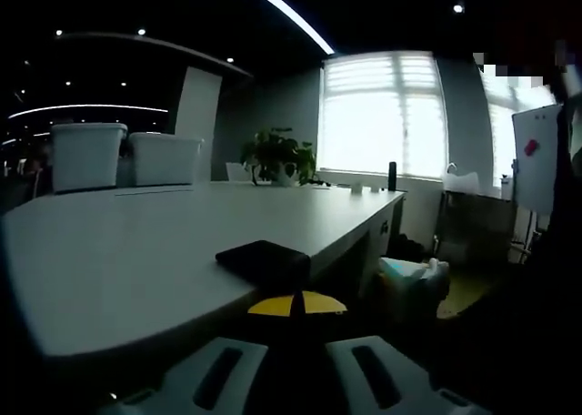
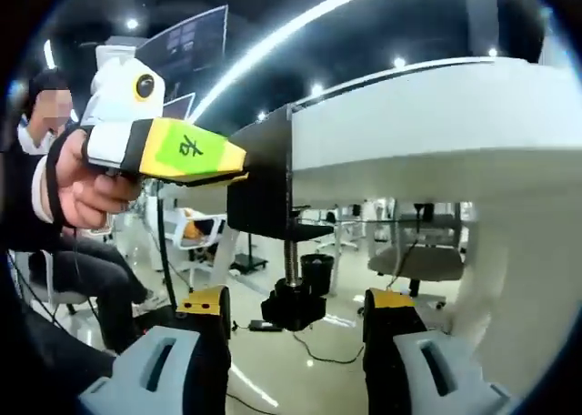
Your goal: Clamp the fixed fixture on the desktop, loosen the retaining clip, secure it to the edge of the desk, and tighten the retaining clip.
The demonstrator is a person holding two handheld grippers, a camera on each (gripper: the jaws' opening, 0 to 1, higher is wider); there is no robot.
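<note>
The left gripper view looks from just above the desk (image 1: 136, 251) edge, across the desktop toward the windows (image 1: 382, 115), with the clamp fixture (image 1: 264, 258) close ahead of its jaws. The right gripper view looks from below desktop level, upward and sideways at the desk edge, close to the same fixture's screw (image 2: 291, 260). Both views share the fixture and desk edge.

Grey fingers (image 2: 173, 360), yellow-black tips
</note>
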